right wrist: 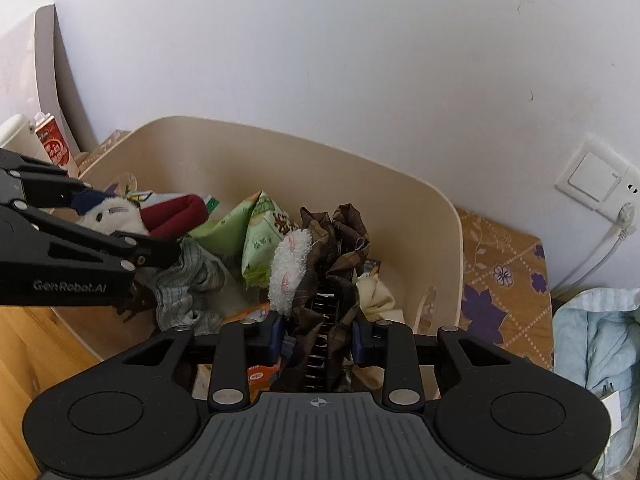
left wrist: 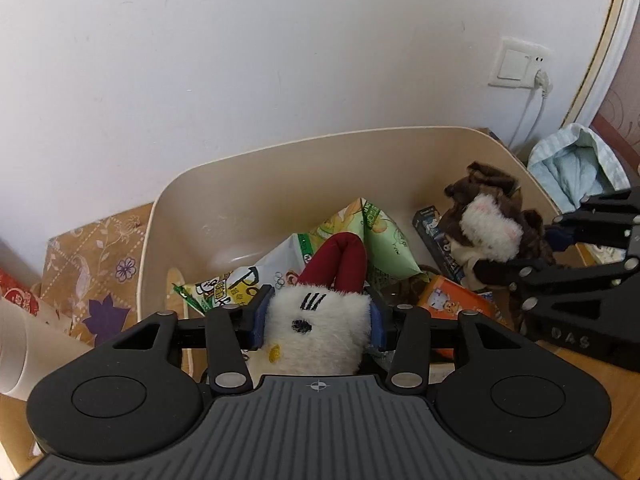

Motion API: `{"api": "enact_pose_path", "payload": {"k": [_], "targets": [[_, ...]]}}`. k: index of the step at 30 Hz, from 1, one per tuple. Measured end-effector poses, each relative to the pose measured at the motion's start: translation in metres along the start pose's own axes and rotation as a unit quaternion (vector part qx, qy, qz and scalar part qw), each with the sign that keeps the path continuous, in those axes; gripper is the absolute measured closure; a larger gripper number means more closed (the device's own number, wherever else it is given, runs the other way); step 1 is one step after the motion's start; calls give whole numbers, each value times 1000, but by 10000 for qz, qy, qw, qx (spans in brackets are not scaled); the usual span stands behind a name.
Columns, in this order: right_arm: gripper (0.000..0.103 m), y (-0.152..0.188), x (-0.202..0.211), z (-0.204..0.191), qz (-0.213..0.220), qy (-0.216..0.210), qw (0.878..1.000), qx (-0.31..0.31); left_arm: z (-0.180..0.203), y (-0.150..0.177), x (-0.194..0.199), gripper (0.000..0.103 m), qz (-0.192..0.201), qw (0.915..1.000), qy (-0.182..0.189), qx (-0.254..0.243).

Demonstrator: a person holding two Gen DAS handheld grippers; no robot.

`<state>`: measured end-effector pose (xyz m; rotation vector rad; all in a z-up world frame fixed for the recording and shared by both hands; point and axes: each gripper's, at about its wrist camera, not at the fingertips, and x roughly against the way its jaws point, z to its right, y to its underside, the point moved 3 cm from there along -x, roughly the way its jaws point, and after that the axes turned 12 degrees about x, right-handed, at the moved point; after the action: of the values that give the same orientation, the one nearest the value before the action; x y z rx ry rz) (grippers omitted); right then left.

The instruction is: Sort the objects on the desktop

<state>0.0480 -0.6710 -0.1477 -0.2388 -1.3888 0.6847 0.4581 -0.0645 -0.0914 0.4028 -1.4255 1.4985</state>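
My left gripper [left wrist: 316, 322] is shut on a white plush chick with a red comb [left wrist: 316, 328], held over the near edge of a beige plastic bin [left wrist: 280, 176]. My right gripper [right wrist: 318, 338] is shut on a brown plaid hair clip with a white fluffy patch [right wrist: 332, 248], held over the same bin [right wrist: 256, 152]. In the left wrist view the right gripper [left wrist: 532, 264] and its hair clip [left wrist: 492, 232] show at the right. In the right wrist view the left gripper [right wrist: 116, 220] and the chick [right wrist: 114, 216] show at the left.
The bin holds green snack packets [left wrist: 376, 236], an orange box [left wrist: 456, 300], a blue box [left wrist: 434, 236] and grey cloth [right wrist: 184, 280]. A floral cloth [right wrist: 504, 276] lies beside the bin. A light blue cloth [left wrist: 576, 168] lies right. A wall socket with cable [left wrist: 520, 66] is behind.
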Motion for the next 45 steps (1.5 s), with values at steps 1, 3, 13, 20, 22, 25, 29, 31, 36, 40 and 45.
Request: {"api": "enact_pose_path", "payload": {"k": [1, 3, 13, 20, 22, 25, 29, 31, 36, 40, 45], "targets": [[58, 1, 0, -1, 0, 14, 10000, 3, 0, -1, 1, 51, 4, 10000, 12, 38], [35, 2, 3, 0, 11, 12, 10000, -55, 4, -4, -2, 39, -32, 9999, 103, 106], [10, 8, 36, 4, 228, -168, 9992, -282, -5, -4, 19, 25, 86, 9994, -144, 310], [9, 8, 56, 8, 278, -158, 9989, -338, 1, 0, 46, 23, 246, 9989, -192, 344], [7, 9, 62, 8, 279, -155, 9990, -318, 3, 4, 55, 23, 258, 9989, -154, 365], [1, 17, 80, 5, 343, -131, 9989, -292, 8, 11, 72, 23, 303, 9988, -42, 372], [0, 27, 106, 0, 407, -152, 9987, -251, 14, 22, 97, 23, 411, 9985, -103, 355], [0, 31, 119, -3, 451, -119, 9987, -180, 17, 27, 109, 23, 419, 9982, -127, 407], [0, 38, 154, -7, 559, -98, 9983, -161, 19, 42, 141, 23, 480, 9968, -319, 553], [0, 45, 186, -13, 668, -85, 9977, -59, 20, 54, 172, 23, 640, 9947, -472, 657], [0, 57, 219, -20, 741, -110, 9972, 32, 23, 70, 211, 23, 826, 9926, -602, 657]]}}
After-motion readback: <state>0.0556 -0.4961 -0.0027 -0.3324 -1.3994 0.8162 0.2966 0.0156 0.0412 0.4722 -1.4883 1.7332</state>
